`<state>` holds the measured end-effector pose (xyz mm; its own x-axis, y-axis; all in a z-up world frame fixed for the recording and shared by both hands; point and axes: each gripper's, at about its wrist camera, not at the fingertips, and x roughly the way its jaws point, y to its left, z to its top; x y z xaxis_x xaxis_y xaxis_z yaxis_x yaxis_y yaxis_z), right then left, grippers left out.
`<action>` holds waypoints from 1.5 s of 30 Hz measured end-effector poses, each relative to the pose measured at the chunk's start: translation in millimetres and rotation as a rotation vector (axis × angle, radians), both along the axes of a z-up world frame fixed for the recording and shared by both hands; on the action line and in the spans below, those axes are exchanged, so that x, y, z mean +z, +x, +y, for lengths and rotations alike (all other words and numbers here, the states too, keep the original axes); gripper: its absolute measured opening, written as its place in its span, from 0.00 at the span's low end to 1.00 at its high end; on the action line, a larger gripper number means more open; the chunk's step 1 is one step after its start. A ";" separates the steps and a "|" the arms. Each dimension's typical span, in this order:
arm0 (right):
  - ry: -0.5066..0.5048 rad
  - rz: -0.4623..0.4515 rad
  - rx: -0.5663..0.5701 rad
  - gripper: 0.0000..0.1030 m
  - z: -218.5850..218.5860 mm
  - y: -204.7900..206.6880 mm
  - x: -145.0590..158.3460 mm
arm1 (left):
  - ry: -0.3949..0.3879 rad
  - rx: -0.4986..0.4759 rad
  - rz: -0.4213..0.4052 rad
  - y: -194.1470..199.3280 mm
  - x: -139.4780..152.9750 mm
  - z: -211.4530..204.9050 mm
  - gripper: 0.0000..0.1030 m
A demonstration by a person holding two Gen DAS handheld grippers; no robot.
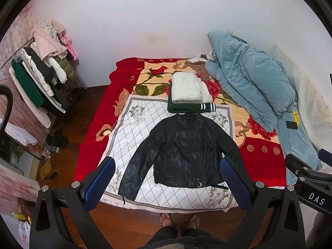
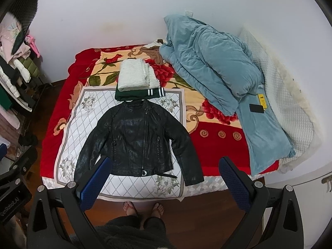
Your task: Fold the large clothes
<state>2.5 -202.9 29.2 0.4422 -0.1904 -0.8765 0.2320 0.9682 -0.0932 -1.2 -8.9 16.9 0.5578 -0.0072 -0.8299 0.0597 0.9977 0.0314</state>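
A black leather jacket (image 1: 182,151) lies flat, front up with sleeves spread, at the centre of the frame on a white patterned cloth (image 1: 132,128) over the bed (image 1: 93,137). Just above its collar sit a folded green garment (image 1: 186,106) and a white one (image 1: 188,89). The left gripper (image 1: 168,183) and right gripper (image 2: 166,181) both hang wide open above the bed's near edge, holding nothing.

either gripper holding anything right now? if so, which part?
Nothing is held. The left gripper and right gripper both hover open above the black leather jacket, which lies flat and spread on the bed, untouched.
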 end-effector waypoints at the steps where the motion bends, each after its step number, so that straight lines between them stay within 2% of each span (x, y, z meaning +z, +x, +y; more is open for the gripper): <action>1: 0.003 0.000 -0.001 1.00 0.2 0.2 0.0 | -0.001 -0.003 -0.001 -1.7 -1.5 1.5 1.00; 13: -0.001 0.000 0.005 1.00 3.1 4.0 1.8 | -0.003 -0.001 0.005 8.6 8.8 1.1 1.00; 45: 0.001 -0.017 0.019 1.00 12.8 5.1 4.5 | -0.007 -0.001 -0.003 6.7 6.5 0.3 1.00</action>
